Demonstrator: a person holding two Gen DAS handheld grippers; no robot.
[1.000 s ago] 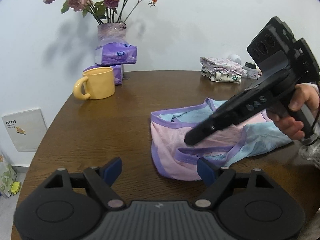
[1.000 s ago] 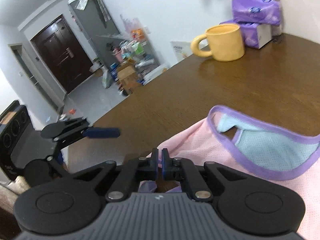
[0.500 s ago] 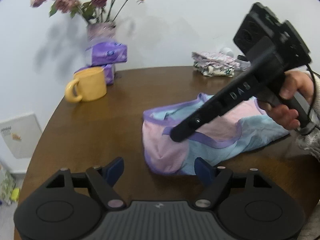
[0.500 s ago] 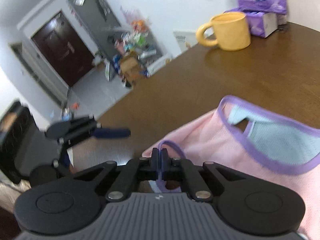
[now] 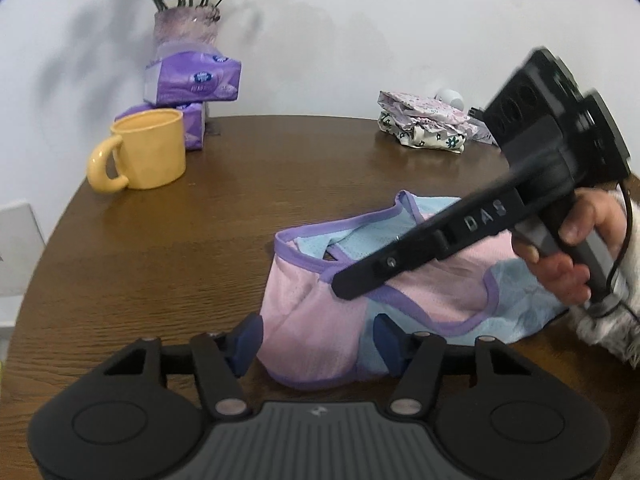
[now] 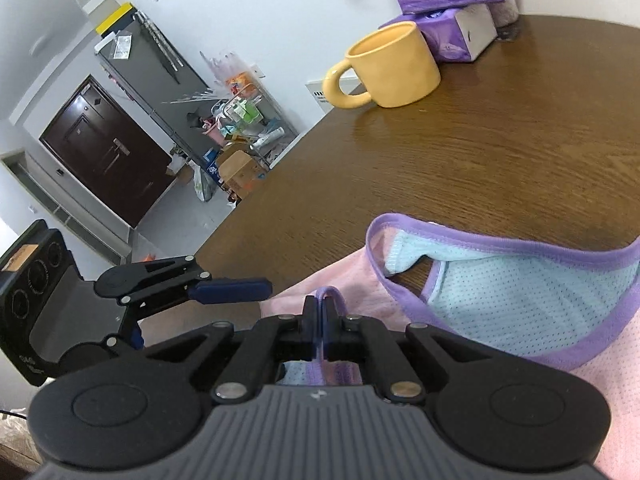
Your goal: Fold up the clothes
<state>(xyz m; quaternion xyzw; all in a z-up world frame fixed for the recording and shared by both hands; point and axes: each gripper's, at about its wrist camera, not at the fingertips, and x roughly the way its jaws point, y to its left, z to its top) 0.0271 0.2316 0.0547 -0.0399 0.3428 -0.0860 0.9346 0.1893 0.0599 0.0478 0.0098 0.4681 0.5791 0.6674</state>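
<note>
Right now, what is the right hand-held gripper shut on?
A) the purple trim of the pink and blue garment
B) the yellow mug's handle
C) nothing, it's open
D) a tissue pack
A: in the right wrist view the right hand-held gripper has its fingers closed with the purple trim of the garment looping out between them.

garment (image 5: 316, 316) on table (image 5: 168, 248), mug (image 5: 146, 154) far left, folded clothes (image 5: 424, 124) behind

One yellow mug (image 5: 146, 148), two purple tissue packs (image 5: 194, 82), one flower vase (image 5: 186, 28), one pink-and-blue garment (image 5: 320, 316), one folded floral pile (image 5: 424, 124), two grippers (image 5: 316, 338).
</note>
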